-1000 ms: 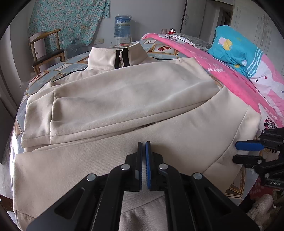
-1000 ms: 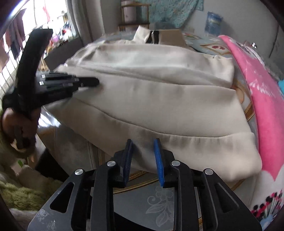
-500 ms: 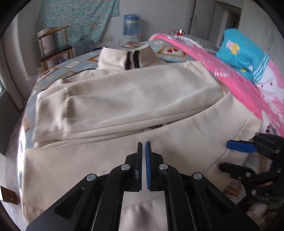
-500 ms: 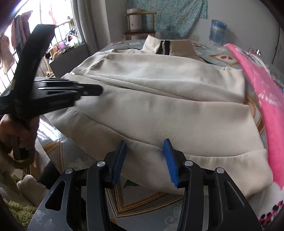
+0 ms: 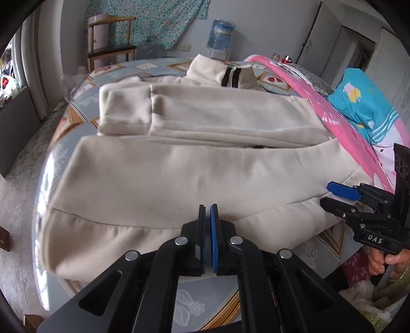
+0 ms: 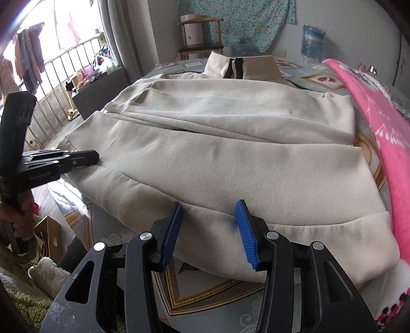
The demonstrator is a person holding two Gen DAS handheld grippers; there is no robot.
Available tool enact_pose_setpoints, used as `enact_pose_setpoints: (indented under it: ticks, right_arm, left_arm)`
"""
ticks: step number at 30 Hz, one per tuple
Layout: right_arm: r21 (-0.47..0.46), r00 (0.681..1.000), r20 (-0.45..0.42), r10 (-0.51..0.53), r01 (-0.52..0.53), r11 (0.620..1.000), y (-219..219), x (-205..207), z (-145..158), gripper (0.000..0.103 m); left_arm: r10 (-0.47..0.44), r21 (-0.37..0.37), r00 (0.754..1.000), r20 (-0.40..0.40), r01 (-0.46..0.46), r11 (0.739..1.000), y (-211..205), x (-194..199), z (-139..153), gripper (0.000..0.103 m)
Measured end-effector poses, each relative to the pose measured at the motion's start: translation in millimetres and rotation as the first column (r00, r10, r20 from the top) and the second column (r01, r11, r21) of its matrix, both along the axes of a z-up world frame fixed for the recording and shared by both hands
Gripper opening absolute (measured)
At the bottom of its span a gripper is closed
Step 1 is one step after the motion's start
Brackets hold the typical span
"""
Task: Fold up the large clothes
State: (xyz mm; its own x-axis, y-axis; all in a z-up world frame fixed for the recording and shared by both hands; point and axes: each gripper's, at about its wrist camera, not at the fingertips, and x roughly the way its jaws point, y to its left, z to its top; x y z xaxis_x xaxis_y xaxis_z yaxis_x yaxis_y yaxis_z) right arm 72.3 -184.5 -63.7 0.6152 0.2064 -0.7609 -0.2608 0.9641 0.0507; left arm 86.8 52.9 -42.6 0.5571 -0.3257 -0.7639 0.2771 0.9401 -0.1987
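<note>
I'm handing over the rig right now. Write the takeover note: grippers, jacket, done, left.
Left gripper: shut, empty, over the hem.
Right gripper: open, pads astride the hem band, not gripping.
Cream jacket: flat on the table, collar at the far end, both sleeves folded across the body.
Done: sleeves in.
Left: probably grip the hem and fold it up toward the collar.

Jacket (image 5: 194, 174): cream, plain; black band beside the zip at the collar, 12 o'clock.
Table cover (image 6: 200, 289): grey-blue, gold-bordered panels, white floral print.
Blanket (image 6: 379, 133): pink, white sprigs, 3 o'clock.
Pillow (image 5: 358, 102): turquoise, white stripes.
Wall cloth (image 5: 164, 20): teal, floral.
Gripper pads (image 6: 244, 230): blue, on black.
</note>
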Motion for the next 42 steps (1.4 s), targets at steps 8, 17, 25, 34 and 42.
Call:
enact_pose_setpoints:
  ticks: [8, 17, 25, 34, 42]
  right_arm:
    - [0.000, 1.000, 0.002, -0.009, 0.009, 1.000, 1, 0, 0, 0.043]
    - [0.043, 0.987, 0.017, -0.161, 0.161, 0.986, -36, -4, 13, 0.049]
    - [0.033, 0.966, 0.001, -0.260, 0.259, 0.965, -55, -3, 5, 0.056]
    - [-0.041, 0.938, -0.018, -0.346, 0.345, 0.938, -77, -8, -4, 0.068]
    - [0.029, 0.939, 0.002, -0.344, 0.344, 0.939, -78, -7, 27, 0.075]
  left_arm:
    - [0.119, -0.134, 0.990, -0.070, -0.127, 0.983, 51, 4, -8, 0.003]
    - [0.224, -0.060, 0.972, -0.067, -0.228, 0.972, 73, 12, -6, 0.004]
    - [0.233, -0.093, 0.970, -0.068, -0.239, 0.967, 79, 15, -2, 0.005]
    - [0.229, -0.059, 0.973, -0.038, -0.231, 0.971, 75, 21, 10, 0.020]
    - [0.211, -0.050, 0.977, 0.025, -0.210, 0.977, 66, 35, 36, 0.052]
